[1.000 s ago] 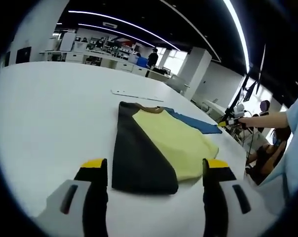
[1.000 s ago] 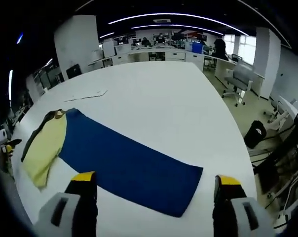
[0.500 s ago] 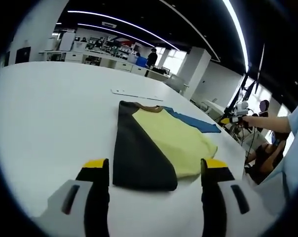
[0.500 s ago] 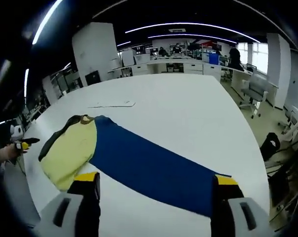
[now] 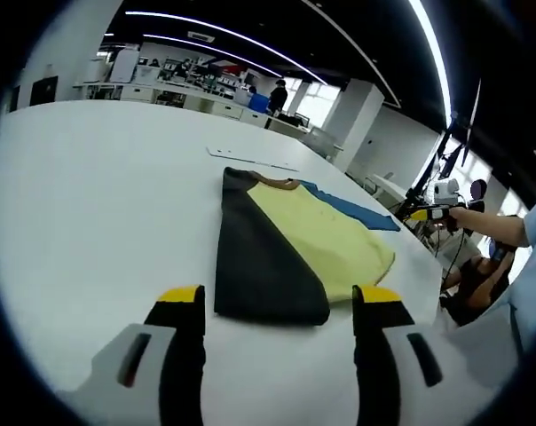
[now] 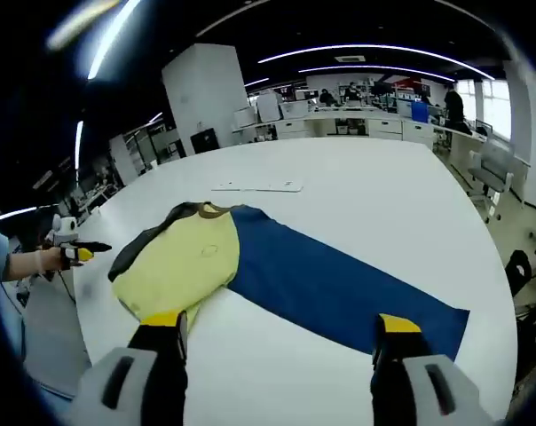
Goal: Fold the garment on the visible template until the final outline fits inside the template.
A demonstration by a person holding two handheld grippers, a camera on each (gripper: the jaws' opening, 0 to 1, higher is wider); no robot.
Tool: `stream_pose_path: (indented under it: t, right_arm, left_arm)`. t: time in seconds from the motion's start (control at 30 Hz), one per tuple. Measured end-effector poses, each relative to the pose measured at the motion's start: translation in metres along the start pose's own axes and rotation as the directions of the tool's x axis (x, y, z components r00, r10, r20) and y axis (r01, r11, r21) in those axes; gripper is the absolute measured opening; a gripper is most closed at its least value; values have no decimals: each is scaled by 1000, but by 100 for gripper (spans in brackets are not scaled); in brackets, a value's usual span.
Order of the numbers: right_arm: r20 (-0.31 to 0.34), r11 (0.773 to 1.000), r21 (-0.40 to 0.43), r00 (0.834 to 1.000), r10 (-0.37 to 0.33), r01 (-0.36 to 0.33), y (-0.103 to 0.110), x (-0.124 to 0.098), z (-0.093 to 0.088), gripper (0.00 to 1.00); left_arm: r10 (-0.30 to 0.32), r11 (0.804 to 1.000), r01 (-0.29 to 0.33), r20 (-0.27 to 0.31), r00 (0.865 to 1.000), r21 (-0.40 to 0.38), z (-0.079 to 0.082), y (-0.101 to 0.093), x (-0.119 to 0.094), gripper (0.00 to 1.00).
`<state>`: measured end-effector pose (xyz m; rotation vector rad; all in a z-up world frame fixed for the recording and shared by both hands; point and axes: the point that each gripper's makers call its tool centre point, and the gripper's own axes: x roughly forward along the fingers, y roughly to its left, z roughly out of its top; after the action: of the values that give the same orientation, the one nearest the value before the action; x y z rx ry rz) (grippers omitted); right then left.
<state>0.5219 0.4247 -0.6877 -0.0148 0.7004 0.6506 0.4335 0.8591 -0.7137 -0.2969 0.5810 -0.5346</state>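
The garment [image 5: 295,244] lies flat on the white table [image 5: 90,195], with a black panel [image 5: 259,266] on its left, a yellow panel on its right and a brown collar at the far end. A blue template sheet [image 5: 352,211] pokes out beyond it. My left gripper [image 5: 278,298] is open, its jaws level with the garment's near hem. In the right gripper view the yellow garment [image 6: 184,264] overlaps the left end of the long blue template [image 6: 339,284]. My right gripper [image 6: 279,323] is open above the table, near the template's edge.
A thin white strip [image 6: 256,186] lies on the table past the collar. A person's hand holds the left gripper [image 6: 92,248] at the table's left edge in the right gripper view. Desks, chairs and people fill the room behind. The table edge [image 6: 508,311] runs close to the template's right end.
The right gripper view has swung toward the garment, which now sits nearer its middle. The left gripper view has come slightly closer to the hem. Garment and template lie as before.
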Motion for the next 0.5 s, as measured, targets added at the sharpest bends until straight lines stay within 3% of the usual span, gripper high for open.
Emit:
stream_pose_path:
  t: [0.1, 0.5]
  right_arm:
    - [-1, 999, -19, 1000, 27, -27, 13, 1, 0, 85]
    - [12, 984, -72, 987, 162, -160, 64, 6, 3, 82]
  left_arm:
    - [0, 999, 0, 14, 1000, -33, 0, 2, -1, 63]
    - [-8, 999, 7, -14, 1000, -47, -8, -1, 1, 62]
